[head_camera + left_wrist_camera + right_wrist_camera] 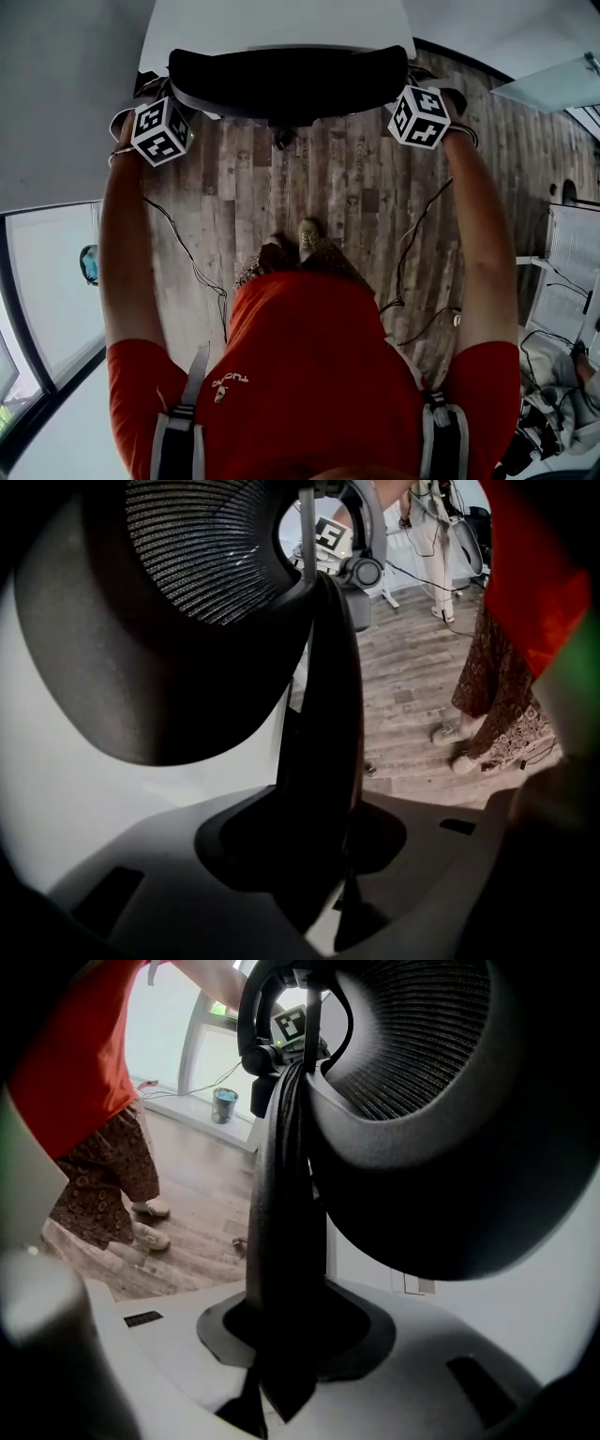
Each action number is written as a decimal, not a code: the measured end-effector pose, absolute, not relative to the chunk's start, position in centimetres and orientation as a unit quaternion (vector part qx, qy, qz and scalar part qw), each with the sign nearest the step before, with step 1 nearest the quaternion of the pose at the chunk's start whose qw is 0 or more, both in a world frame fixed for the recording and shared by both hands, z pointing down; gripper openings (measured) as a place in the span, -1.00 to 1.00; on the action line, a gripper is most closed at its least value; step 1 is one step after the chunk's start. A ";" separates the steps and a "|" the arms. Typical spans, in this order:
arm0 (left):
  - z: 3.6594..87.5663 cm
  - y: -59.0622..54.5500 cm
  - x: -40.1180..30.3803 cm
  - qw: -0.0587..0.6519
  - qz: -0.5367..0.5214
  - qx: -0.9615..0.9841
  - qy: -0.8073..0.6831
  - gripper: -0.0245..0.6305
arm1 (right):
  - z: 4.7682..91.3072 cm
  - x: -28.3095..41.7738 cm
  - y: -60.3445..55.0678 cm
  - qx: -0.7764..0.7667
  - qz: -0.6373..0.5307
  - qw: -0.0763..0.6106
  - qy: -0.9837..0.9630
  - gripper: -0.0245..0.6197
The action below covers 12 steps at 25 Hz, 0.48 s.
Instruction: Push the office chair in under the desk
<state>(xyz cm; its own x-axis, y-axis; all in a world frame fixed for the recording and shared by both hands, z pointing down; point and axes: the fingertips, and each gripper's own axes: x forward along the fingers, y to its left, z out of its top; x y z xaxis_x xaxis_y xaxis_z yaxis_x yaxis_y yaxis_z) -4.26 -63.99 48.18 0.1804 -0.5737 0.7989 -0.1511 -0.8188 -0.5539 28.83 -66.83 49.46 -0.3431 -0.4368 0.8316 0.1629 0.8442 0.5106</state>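
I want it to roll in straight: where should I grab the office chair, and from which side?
Grip the backrest by both side edges at once, from behind, facing the desk. Each edge is thin and fits between jaws; holding both ends of the curved back should keep the push straight.

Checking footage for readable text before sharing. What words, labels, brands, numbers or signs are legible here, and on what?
Orange shirt: small white print, upside down in the head view, too blurred to read.
Left marker cube, right marker cube: black-and-white square patterns, no words.
Nothing else legible.
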 end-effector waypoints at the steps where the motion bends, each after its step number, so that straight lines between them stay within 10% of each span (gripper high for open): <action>1: 48.3 -64.7 -4.5 0.178 -0.594 -0.746 0.243 -0.48 | 49.5 28.6 -67.3 0.090 -0.263 0.567 -0.775 -0.57; 12: 47.7 -69.0 -4.2 0.197 -0.584 -0.749 0.243 -0.48 | 49.7 29.1 -72.1 0.094 -0.253 0.578 -0.770 -0.56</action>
<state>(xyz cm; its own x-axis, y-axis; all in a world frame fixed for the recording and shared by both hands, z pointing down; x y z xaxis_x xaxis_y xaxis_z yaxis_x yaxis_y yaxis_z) -4.22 -69.02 47.68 0.1993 -0.5934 0.7798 -0.1334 -0.8048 -0.5783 29.09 -72.08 49.66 -0.3148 -0.4370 0.8426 0.1480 0.8543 0.4983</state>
